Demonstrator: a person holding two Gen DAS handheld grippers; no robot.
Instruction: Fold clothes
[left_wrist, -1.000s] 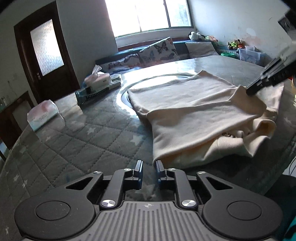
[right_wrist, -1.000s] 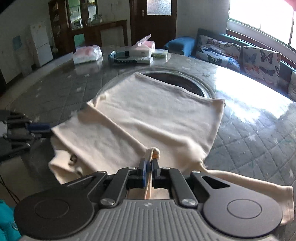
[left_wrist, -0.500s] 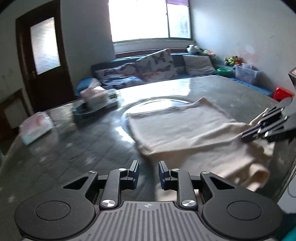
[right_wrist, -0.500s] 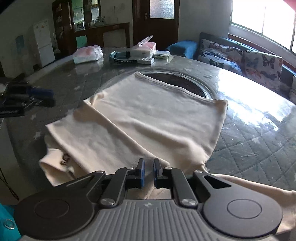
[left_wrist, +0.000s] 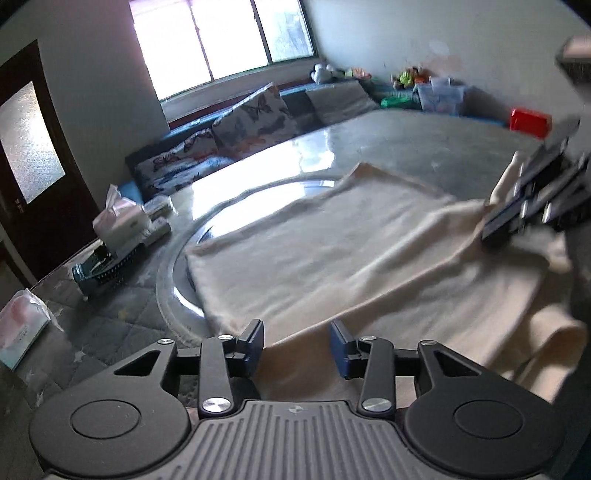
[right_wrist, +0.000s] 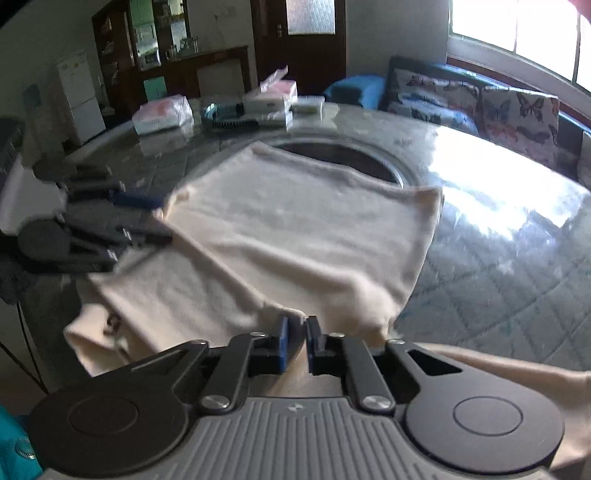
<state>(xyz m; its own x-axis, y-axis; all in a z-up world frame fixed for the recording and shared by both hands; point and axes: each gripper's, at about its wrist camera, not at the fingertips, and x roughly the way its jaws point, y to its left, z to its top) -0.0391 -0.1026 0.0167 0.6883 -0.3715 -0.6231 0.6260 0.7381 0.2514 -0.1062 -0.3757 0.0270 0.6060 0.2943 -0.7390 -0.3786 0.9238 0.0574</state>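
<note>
A cream garment (left_wrist: 332, 251) lies partly folded on the round table, its far edge over the inset ring; it also shows in the right wrist view (right_wrist: 295, 229). My left gripper (left_wrist: 296, 341) is open, its jaws wide apart over the garment's near left edge, holding nothing. In the right wrist view it (right_wrist: 122, 218) appears blurred at the left edge of the cloth. My right gripper (right_wrist: 294, 341) has its jaws slightly apart at the garment's near fold, with no cloth between them. In the left wrist view it (left_wrist: 517, 218) appears blurred over the garment's right side.
Round glass-topped table (left_wrist: 424, 147) with a quilted cover. A tissue box (left_wrist: 122, 225), a teal tray (left_wrist: 103, 269) and a wrapped tissue pack (left_wrist: 20, 328) sit at its left. A sofa with butterfly cushions (left_wrist: 255, 114) stands under the window.
My right gripper has let go of the cloth fold it pinched and its jaws have parted a little. My left gripper has opened wide and moved in over the garment's near edge.
</note>
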